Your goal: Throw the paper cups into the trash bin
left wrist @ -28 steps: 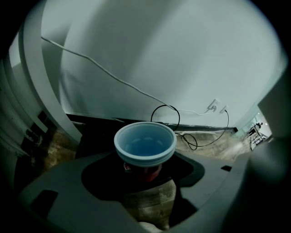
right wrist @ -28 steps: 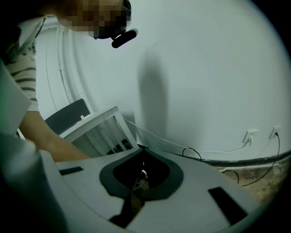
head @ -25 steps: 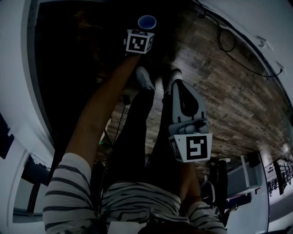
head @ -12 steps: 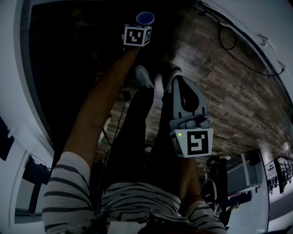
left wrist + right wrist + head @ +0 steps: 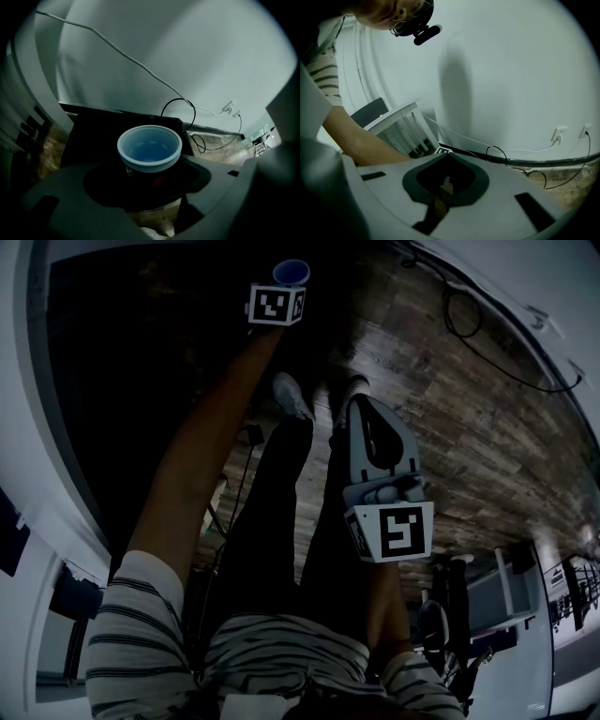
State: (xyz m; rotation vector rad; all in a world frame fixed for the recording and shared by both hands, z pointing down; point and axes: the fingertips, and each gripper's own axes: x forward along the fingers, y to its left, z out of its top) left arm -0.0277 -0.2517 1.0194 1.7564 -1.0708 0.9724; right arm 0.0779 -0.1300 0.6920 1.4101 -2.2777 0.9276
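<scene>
A blue paper cup (image 5: pixel 149 149) sits upright between the jaws of my left gripper (image 5: pixel 150 176), which is shut on it. In the head view the cup (image 5: pixel 292 272) shows at the top, just beyond the marker cube of the left gripper (image 5: pixel 287 285), at the end of an outstretched arm. A black trash bin (image 5: pixel 93 129) lies right behind and below the cup; in the head view it is the dark mass (image 5: pixel 141 362) at upper left. My right gripper (image 5: pixel 362 411) hangs beside the person's legs, jaws shut with nothing between them (image 5: pixel 446 180).
Black cables (image 5: pixel 469 329) trail over the wooden floor (image 5: pixel 469 446) by the white wall (image 5: pixel 187 56). The person's shoes (image 5: pixel 292 397) stand close to the bin. A white slatted rack (image 5: pixel 401 126) and wall sockets (image 5: pixel 559 133) show in the right gripper view.
The left gripper with the cup has moved a little farther away, toward the top of the head view. The right gripper has hardly shifted.
</scene>
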